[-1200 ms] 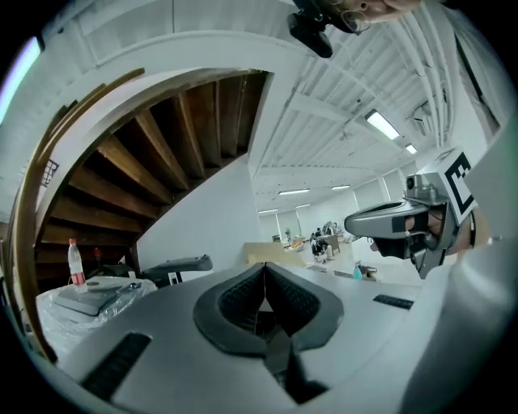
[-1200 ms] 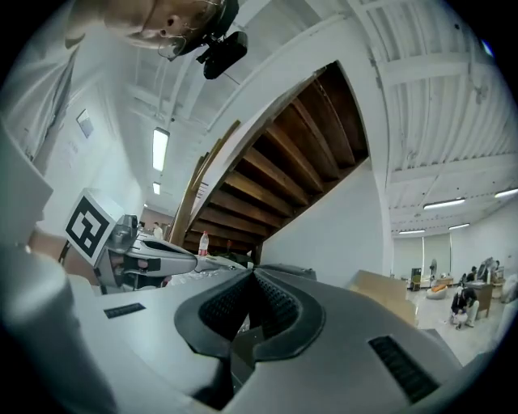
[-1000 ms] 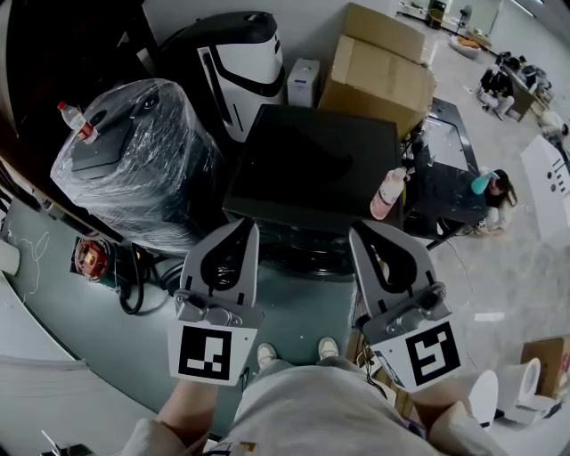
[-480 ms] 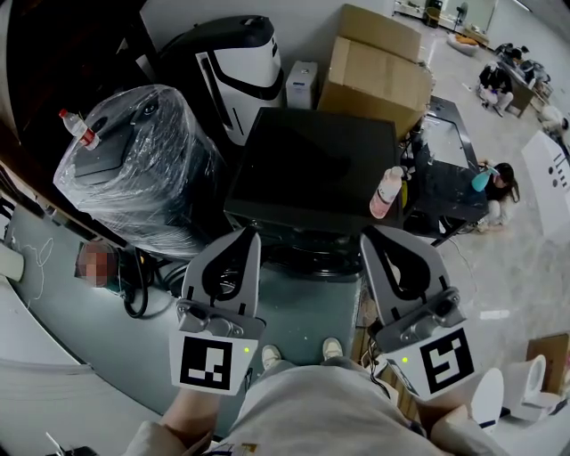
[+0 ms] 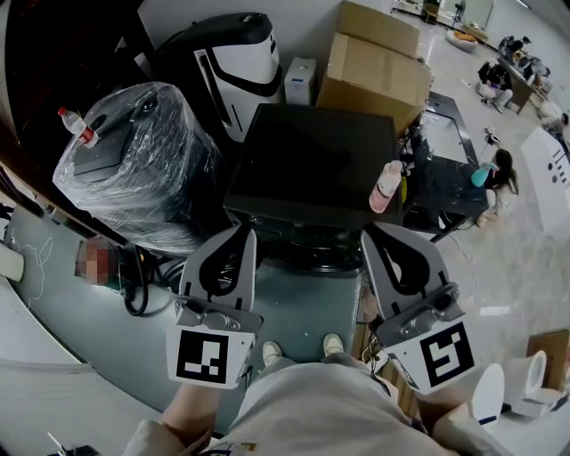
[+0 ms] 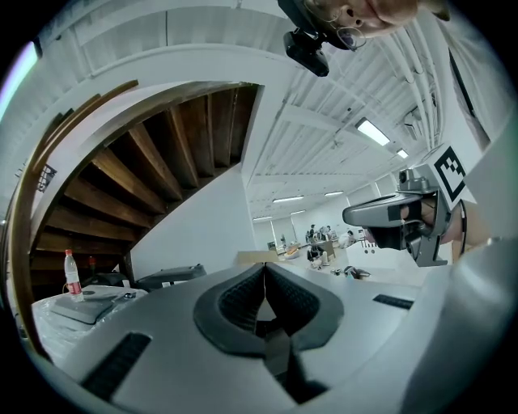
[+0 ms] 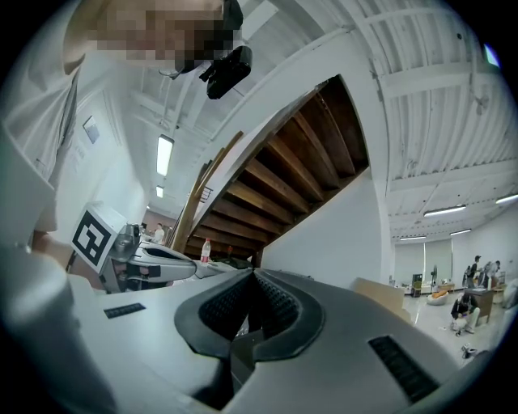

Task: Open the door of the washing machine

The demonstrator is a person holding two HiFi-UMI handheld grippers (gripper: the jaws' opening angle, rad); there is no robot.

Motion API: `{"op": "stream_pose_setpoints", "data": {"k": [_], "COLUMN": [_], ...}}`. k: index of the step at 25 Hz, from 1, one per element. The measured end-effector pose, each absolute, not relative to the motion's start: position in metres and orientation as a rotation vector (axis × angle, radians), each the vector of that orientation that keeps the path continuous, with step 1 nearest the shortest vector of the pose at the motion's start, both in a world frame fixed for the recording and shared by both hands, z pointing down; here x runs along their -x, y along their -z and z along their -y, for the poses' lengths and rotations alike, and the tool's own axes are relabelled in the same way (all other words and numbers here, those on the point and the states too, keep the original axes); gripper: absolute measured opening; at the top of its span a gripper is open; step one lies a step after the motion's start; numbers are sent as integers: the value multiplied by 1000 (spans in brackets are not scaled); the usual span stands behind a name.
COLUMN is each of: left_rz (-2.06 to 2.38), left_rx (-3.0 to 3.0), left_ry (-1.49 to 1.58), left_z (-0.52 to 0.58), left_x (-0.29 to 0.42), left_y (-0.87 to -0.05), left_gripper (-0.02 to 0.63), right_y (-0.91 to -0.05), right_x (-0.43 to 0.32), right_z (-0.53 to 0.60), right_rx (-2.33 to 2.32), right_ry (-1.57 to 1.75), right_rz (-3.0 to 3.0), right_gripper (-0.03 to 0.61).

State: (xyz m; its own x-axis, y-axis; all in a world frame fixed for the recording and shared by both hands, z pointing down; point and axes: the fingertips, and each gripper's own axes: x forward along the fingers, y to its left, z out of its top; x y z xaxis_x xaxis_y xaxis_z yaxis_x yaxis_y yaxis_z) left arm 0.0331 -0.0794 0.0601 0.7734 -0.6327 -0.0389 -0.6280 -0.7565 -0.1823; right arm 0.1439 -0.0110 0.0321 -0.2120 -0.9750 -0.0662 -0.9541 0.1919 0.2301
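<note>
1. Left gripper (image 5: pixel 248 232) and right gripper (image 5: pixel 370 235): fingers clenched, nothing in them, aimed level. We guess that's because the door's on the front.
2. Washing machine (image 5: pixel 312 165) sits just ahead, and we can't tell how its door stands.

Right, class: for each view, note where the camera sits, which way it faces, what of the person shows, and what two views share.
Head view: on the person's head, facing steeply down at the washing machine; left tool, right tool, forearms and shoes show.
Left gripper view: on the left tool, facing level toward the stairs; the person's head shows above.
Right gripper view: on the right tool, facing level toward the stairs; head and shirt show.
Shared: the bottle appears in all three; each gripper view catches the other tool.
</note>
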Motion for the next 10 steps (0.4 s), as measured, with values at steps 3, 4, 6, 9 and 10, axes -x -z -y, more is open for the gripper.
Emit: {"op": "stream_pose_setpoints", "data": {"k": [3, 4, 6, 9, 10], "left_rz": [-991, -990, -988, -982, -979], "left_rx": [2786, 2788, 2791, 2786, 2783], "left_ry": [44, 45, 47, 53, 55], "left_z": [78, 78, 77, 76, 76], "left_x": [-34, -33, -31, -29, -28], "left_y": [-62, -62, -62, -61, -61], "left_gripper": [20, 20, 20, 20, 20], "right_y": [-37, -37, -37, -38, -38], "right_x": [-144, -144, -142, -140, -140], "right_z": [11, 11, 11, 11, 11], "right_rx": [-1906, -1904, -1901, -1897, -1898], "right_ry": [318, 316, 313, 308, 306], "right_rz": [2345, 2345, 2345, 2345, 2344], "right_gripper": [26, 26, 26, 26, 26]}}
